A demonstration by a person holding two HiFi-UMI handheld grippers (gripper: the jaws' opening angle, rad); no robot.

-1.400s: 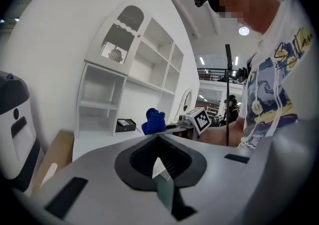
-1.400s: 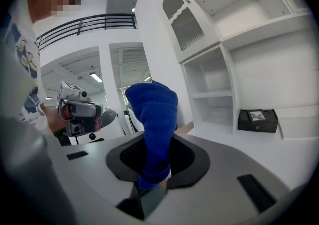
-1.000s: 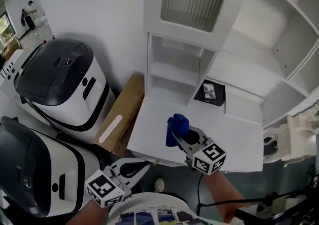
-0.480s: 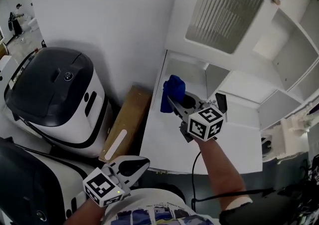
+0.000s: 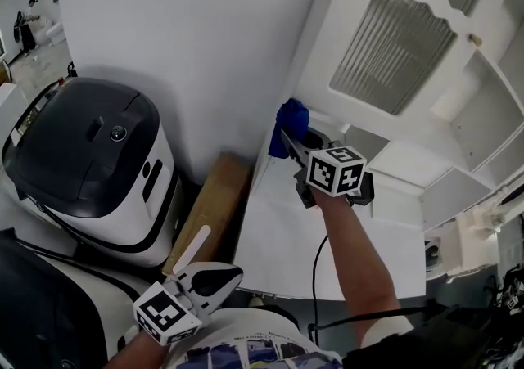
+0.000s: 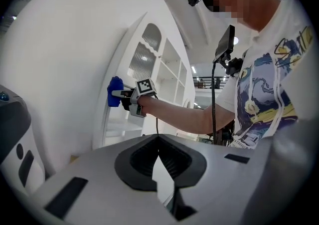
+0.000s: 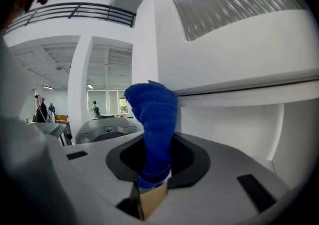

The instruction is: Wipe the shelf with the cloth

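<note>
**Blue cloth held up at the shelf's left edge**

Nearest the person, the left gripper (image 5: 232, 274) hangs low beside the printed shirt (image 5: 246, 353). Its jaws are closed together with nothing between them, as the left gripper view (image 6: 158, 144) shows. Beside it stand two black-and-white machines (image 5: 90, 155), and a flat cardboard box (image 5: 209, 204) leans between them and the white counter (image 5: 286, 236).

Over that counter the person's bare forearm (image 5: 352, 261) reaches forward with the right gripper (image 5: 293, 145). Its jaws are clamped on the lower end of a blue cloth (image 5: 291, 118). In the right gripper view the cloth (image 7: 154, 119) rises in a thick bunched roll out of the closed jaws (image 7: 154, 179).

The cloth sits at the left front edge of the white shelf (image 5: 401, 164), just below the door with the ribbed glass panel (image 5: 401, 40). The pictures do not show whether it touches the wood. The left gripper view shows the cloth (image 6: 114, 98) against the unit's left upright.
</note>
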